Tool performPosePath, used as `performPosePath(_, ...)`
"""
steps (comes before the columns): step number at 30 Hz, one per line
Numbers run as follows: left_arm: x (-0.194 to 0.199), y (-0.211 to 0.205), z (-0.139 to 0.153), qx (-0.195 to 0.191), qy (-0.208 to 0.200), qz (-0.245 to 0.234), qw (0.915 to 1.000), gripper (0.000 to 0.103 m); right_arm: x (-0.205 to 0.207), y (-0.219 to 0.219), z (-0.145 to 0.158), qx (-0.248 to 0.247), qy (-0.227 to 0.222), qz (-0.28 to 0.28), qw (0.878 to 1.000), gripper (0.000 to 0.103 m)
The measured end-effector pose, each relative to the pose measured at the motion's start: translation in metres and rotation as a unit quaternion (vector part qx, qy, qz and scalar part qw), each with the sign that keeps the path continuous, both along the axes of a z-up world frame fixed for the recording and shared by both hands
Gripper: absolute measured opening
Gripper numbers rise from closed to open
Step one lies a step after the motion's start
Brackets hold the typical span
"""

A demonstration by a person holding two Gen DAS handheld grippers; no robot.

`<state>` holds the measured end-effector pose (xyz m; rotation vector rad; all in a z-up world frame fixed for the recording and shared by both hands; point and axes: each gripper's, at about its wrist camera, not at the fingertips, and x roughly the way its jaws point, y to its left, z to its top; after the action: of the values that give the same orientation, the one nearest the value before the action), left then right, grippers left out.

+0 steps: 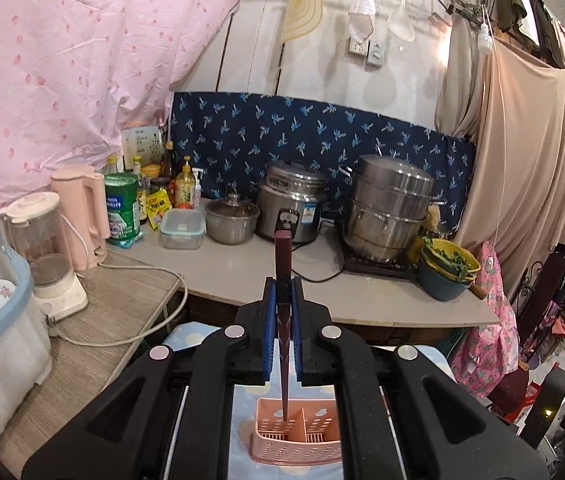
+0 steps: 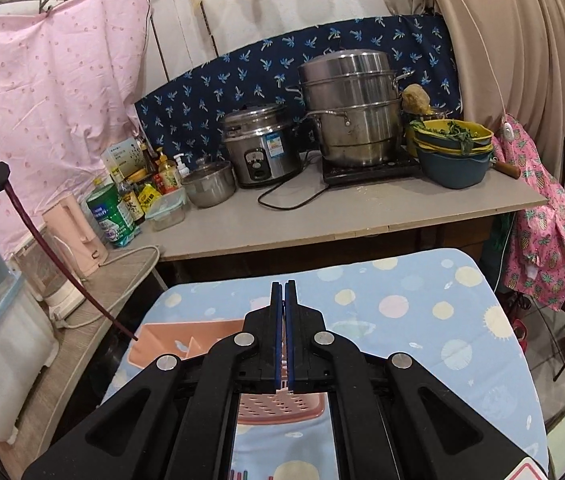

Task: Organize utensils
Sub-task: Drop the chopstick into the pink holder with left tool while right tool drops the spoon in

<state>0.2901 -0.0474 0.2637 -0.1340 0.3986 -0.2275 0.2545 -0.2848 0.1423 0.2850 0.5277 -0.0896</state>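
Small table (image 2: 422,320) with a blue polka-dot cloth; pink slotted utensil caddy (image 2: 282,404) sits on it, at 6 o'clock in both views. Grey counter (image 2: 362,208) behind it: induction hob (image 2: 370,168) under the steamer pot (image 2: 352,108) at 1 o'clock, rice cooker (image 2: 260,146) at 12, bottles at 10. Side shelf (image 1: 122,300) at 9 carries a blender (image 1: 48,256), probably plugged in.
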Motion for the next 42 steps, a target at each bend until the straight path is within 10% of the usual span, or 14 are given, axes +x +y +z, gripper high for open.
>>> performPosePath(14,0.025,0.001,-0.055,0.018,0.054,0.003,0.9984,0.009,0.019,0.000,-0.031,-0.006,0.030,-0.003,1.000,0.010)
performPosePath(17,0.022,0.001,-0.057,0.022,0.057,0.008,0.9981,0.026,0.011,0.002,-0.027,-0.005,0.024,-0.004,1.000,0.020)
performPosePath(24,-0.009,0.007,-0.061,0.042,0.055,0.017,0.9975,0.043,-0.026,0.012,-0.017,-0.006,0.012,-0.004,1.000,0.032)
performPosePath(42,-0.123,0.033,-0.111,0.075,0.103,0.018,0.9917,0.043,-0.171,0.046,-0.046,-0.007,0.038,0.007,0.999,0.038)
